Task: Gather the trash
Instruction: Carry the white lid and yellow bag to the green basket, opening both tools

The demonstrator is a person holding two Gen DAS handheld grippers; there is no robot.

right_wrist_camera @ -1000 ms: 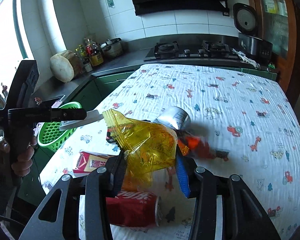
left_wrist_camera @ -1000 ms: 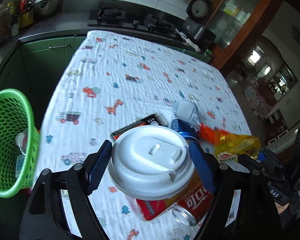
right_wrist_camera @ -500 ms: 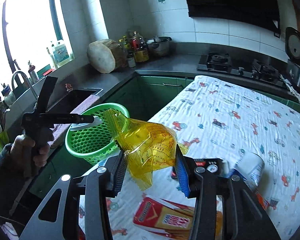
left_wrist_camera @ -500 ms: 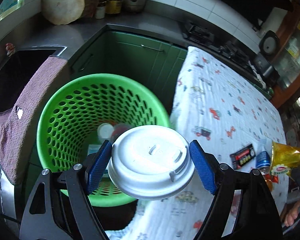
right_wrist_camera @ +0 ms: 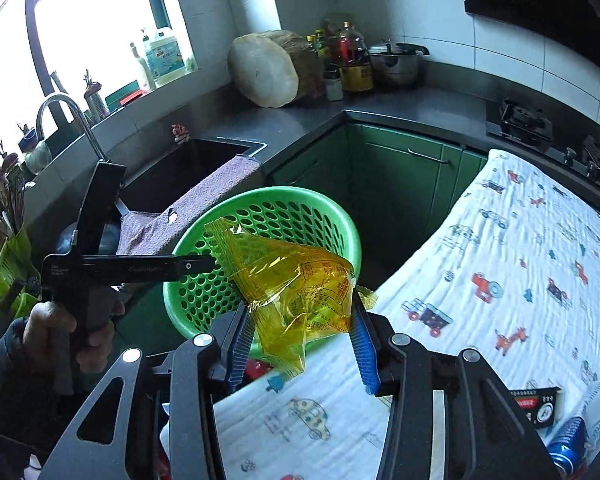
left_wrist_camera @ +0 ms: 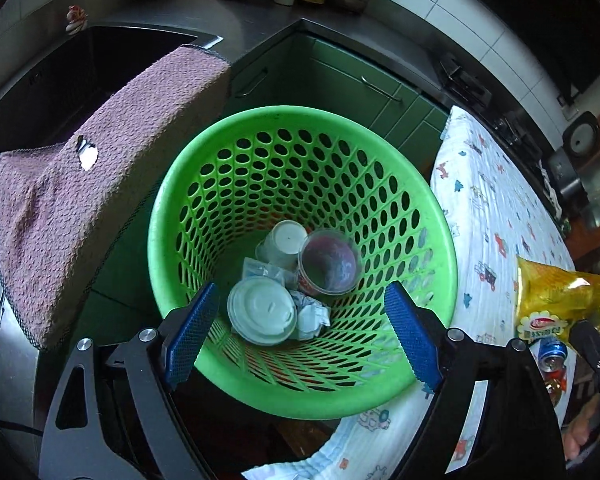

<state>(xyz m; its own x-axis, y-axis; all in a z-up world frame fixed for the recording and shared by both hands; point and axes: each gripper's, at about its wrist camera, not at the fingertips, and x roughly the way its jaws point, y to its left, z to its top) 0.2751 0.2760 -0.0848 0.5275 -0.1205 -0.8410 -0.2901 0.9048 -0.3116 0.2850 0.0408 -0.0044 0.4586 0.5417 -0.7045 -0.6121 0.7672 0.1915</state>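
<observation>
Your left gripper (left_wrist_camera: pixel 300 336) is opening, empty, over the green basket (left_wrist_camera: pixel 440 240) | your right gripper (right_wrist_camera: pixel 302 346) is clenching the yellow wrapper (right_wrist_camera: pixel 296 288)

Table (right_wrist_camera: pixel 480 280), printed cloth (right_wrist_camera: pixel 540 240) — blue can (right_wrist_camera: pixel 568 446), black packet (right_wrist_camera: pixel 538 400).

1. Your left claw (left_wrist_camera: pixel 300 332) hangs over the green basket (left_wrist_camera: pixel 180 216), its jaws opening with nothing between the blue pads (left_wrist_camera: pixel 410 332).
2. In the basket's bottom lie a white lid (left_wrist_camera: pixel 262 311), a white cup (left_wrist_camera: pixel 282 242), a clear cup (left_wrist_camera: pixel 328 266) and crumpled paper (left_wrist_camera: pixel 312 318).
3. A purple towel (left_wrist_camera: pixel 100 168) drapes over the sink edge, left of the basket.
4. At your right, a yellow wrapper (left_wrist_camera: pixel 560 296) shows above the patterned cloth (left_wrist_camera: pixel 496 216) on the worktop, with a blue can (left_wrist_camera: pixel 553 356) below it.
</observation>
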